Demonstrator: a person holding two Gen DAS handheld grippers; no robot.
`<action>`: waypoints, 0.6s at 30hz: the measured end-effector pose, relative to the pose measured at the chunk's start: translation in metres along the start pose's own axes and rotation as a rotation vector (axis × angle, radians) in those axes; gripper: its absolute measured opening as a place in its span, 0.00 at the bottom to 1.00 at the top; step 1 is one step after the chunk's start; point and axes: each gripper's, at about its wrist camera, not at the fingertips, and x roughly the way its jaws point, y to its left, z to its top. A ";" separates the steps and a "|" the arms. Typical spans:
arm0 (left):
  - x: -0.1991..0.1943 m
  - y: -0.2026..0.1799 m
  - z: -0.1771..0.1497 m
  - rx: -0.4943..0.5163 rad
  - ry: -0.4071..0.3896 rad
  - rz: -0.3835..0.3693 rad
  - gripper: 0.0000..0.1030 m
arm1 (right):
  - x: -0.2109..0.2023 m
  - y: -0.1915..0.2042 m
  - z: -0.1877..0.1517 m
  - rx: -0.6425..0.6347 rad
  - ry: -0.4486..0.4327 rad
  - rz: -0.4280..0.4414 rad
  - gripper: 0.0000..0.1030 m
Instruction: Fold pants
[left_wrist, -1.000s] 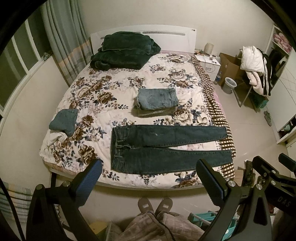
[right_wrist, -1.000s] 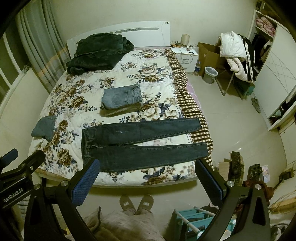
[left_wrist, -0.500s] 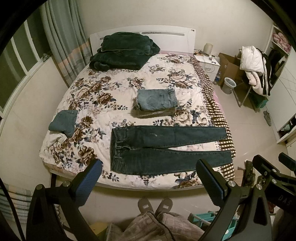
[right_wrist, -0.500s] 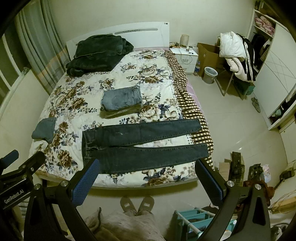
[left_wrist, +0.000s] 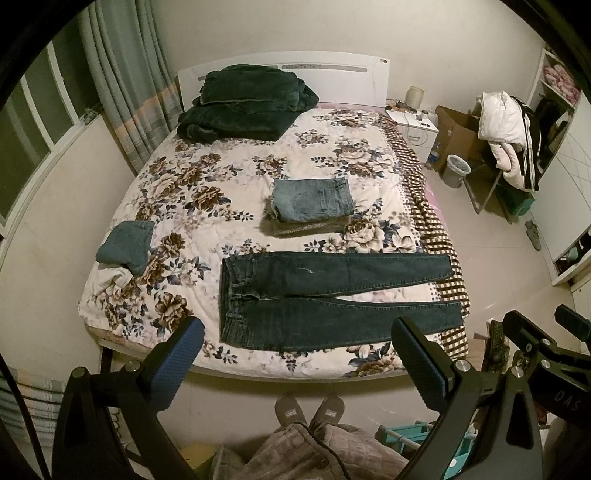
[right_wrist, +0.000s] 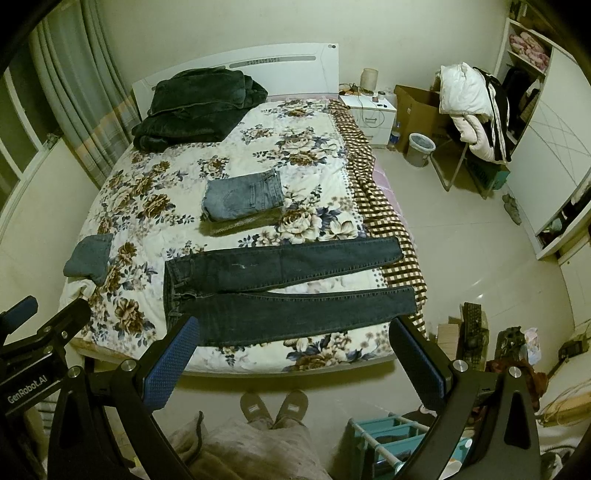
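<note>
Dark blue jeans (left_wrist: 325, 295) lie flat and unfolded across the near end of the floral bed (left_wrist: 184, 192), waistband to the left, both legs stretched right; they also show in the right wrist view (right_wrist: 288, 291). My left gripper (left_wrist: 295, 354) is open and empty, held high above the bed's foot edge. My right gripper (right_wrist: 295, 354) is open and empty too, held beside it at a similar height. Neither touches the jeans.
A folded stack of light jeans (left_wrist: 312, 203) lies mid-bed. A small folded blue garment (left_wrist: 127, 247) sits at the left edge. A dark green blanket (left_wrist: 243, 103) lies by the headboard. A bin (left_wrist: 458, 173), chair with clothes (left_wrist: 506, 118) and teal rack (right_wrist: 391, 439) stand right.
Both grippers have drifted slightly, with the view shifting a little; they stay open and nothing on the bed has moved.
</note>
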 end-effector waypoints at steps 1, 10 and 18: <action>0.000 0.000 0.000 0.000 -0.001 0.000 1.00 | 0.000 0.000 0.000 0.000 -0.001 -0.001 1.00; 0.000 0.000 0.000 0.001 0.002 0.001 1.00 | 0.000 0.001 0.000 0.000 0.000 0.001 1.00; 0.000 0.014 0.012 -0.004 0.005 0.002 1.00 | 0.018 -0.002 0.014 -0.002 0.017 0.012 1.00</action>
